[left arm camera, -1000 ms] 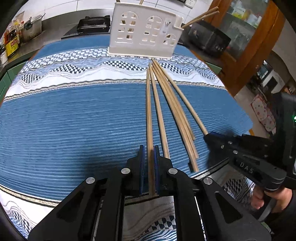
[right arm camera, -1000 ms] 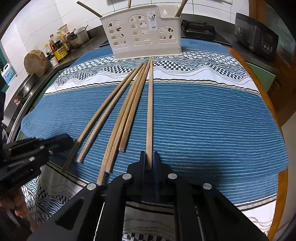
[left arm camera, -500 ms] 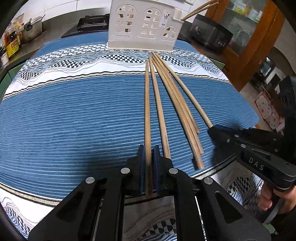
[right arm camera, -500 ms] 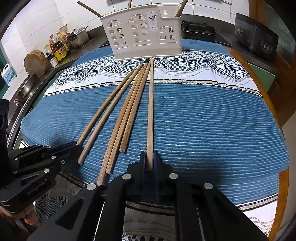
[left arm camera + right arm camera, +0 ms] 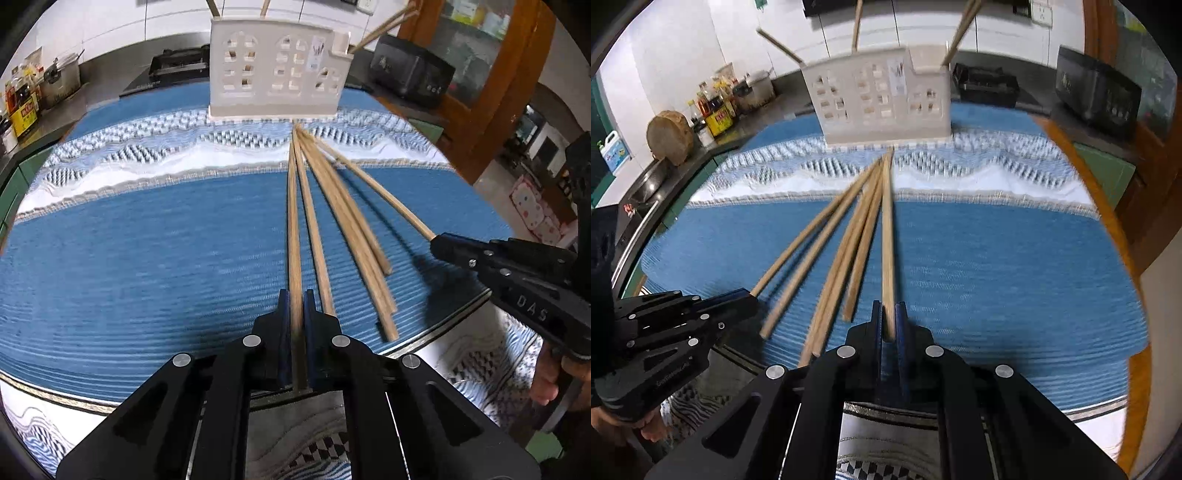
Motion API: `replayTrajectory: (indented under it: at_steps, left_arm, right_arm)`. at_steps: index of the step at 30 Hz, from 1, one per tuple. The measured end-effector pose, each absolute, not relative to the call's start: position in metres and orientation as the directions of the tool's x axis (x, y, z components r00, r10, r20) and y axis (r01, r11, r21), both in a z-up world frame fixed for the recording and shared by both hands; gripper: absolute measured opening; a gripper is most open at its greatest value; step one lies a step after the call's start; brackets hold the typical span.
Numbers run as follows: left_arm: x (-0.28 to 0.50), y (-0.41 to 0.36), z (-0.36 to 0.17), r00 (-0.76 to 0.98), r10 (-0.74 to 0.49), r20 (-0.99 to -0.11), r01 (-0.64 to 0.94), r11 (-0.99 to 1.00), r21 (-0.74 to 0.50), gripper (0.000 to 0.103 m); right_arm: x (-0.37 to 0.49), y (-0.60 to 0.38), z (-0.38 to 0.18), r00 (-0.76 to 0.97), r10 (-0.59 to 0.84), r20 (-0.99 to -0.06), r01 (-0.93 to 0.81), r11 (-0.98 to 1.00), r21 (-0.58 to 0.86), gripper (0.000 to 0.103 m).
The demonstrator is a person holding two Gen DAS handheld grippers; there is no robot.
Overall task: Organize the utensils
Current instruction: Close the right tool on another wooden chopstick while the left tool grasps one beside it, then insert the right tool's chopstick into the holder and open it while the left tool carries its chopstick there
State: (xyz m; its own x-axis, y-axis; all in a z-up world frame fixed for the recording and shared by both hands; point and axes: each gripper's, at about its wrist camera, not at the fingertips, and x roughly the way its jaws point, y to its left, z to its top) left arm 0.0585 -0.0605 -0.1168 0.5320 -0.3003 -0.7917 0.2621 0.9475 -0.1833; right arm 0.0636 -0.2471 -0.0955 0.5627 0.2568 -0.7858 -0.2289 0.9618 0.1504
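Several long wooden chopsticks fan out on a blue woven cloth [image 5: 147,240], tips toward a white slotted utensil holder [image 5: 277,70] at the back; the holder also shows in the right wrist view [image 5: 882,103]. My left gripper [image 5: 294,299] is shut on the near end of the leftmost chopstick [image 5: 293,229]. My right gripper [image 5: 888,310] is shut on the near end of the rightmost chopstick [image 5: 887,240], which is lifted at its near end [image 5: 388,199]. A few chopsticks stand in the holder.
A black appliance [image 5: 410,77] and a wooden cabinet [image 5: 491,74] stand at the right. Bottles and a pot [image 5: 37,92] sit on the counter at the left. A round wooden board [image 5: 669,136] leans there. The table edge runs just before both grippers.
Both grippers have risen, each lifting the near end of its chopstick off the cloth. The holder now looks taller in both views, and the scene is blurred by motion.
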Motion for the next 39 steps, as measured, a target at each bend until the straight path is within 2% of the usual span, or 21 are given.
replayTrajectory:
  at_steps: [15, 29, 39]
  left_arm:
    - [0.075, -0.037, -0.048, 0.658, -0.337, -0.674, 0.29, 0.939, -0.186, 0.005]
    - [0.103, -0.033, -0.012, 0.703, -0.362, -0.612, 0.326, 0.929, -0.175, 0.005]
    - [0.125, -0.032, 0.019, 0.719, -0.374, -0.585, 0.362, 0.921, -0.144, 0.005]
  right_arm:
    - [0.068, -0.261, 0.019, 0.745, 0.293, -0.599, -0.309, 0.948, 0.08, 0.007]
    - [0.117, -0.283, 0.121, 0.782, 0.384, -0.491, -0.397, 0.914, 0.082, 0.007]
    - [0.176, -0.281, 0.17, 0.816, 0.332, -0.473, -0.379, 0.925, -0.004, 0.007]
